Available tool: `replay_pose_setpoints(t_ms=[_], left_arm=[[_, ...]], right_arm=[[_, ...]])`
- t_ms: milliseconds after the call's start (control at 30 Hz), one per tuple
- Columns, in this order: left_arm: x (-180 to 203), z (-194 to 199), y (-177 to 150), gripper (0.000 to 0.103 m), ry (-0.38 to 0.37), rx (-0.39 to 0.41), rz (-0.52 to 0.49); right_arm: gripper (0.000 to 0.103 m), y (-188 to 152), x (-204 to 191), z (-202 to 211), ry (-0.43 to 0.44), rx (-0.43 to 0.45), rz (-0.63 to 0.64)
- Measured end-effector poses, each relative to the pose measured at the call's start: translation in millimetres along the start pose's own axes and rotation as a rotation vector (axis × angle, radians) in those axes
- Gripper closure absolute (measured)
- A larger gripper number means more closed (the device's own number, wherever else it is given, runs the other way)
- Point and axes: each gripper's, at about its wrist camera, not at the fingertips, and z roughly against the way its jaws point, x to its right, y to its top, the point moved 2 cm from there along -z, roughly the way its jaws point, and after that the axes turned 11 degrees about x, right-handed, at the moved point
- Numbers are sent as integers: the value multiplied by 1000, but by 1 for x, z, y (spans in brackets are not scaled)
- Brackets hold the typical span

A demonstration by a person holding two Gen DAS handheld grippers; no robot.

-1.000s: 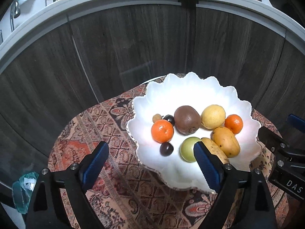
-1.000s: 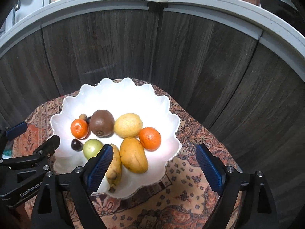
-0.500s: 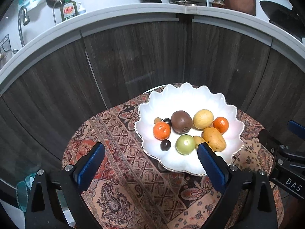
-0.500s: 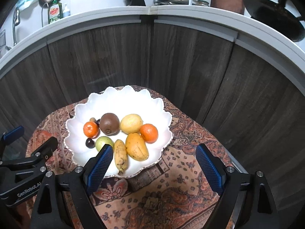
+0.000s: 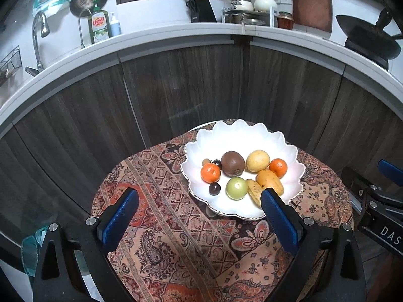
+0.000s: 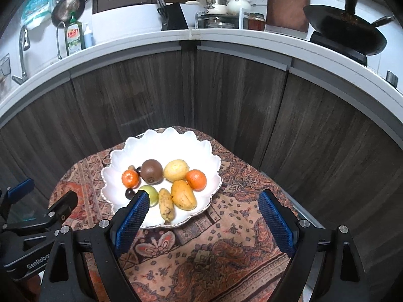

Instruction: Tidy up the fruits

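A white scalloped bowl [image 5: 252, 136] [image 6: 161, 141] stands on a round table under a patterned cloth [image 5: 176, 226] [image 6: 226, 239]. In it lie a brown kiwi [image 5: 233, 163], a lemon [image 5: 257, 161], two oranges [image 5: 210, 173], a mango [image 5: 269, 180], a banana [image 6: 166, 205], a green fruit [image 5: 236, 188] and small dark fruits. My left gripper [image 5: 199, 201] hangs open above the cloth, near side of the bowl, nothing between its fingers. My right gripper [image 6: 204, 201] is open too, its left pad covering the bowl's near rim.
Dark wood cabinet fronts [image 5: 201, 88] curve behind the table. The white counter [image 5: 176, 30] above holds a dish soap bottle [image 5: 99, 26], a knife block [image 5: 201, 10], pots and a black wok [image 6: 345, 35]. A tap [image 5: 37, 40] stands at far left.
Both grippers have pulled back and up from the bowl, so it looks smaller and farther. The kitchen counter has come into view. The fruits have not moved.
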Motion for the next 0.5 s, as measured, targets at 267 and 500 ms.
replay_pose_setpoints(t_ms=[267,500], left_arm=[[1,33,2,1,-4,31,-3],[0,59,-1,1,-12,42,8]], right_arm=[[14,1,4,31,20,22,-18],[14,-2,5,52,39,33,-27]])
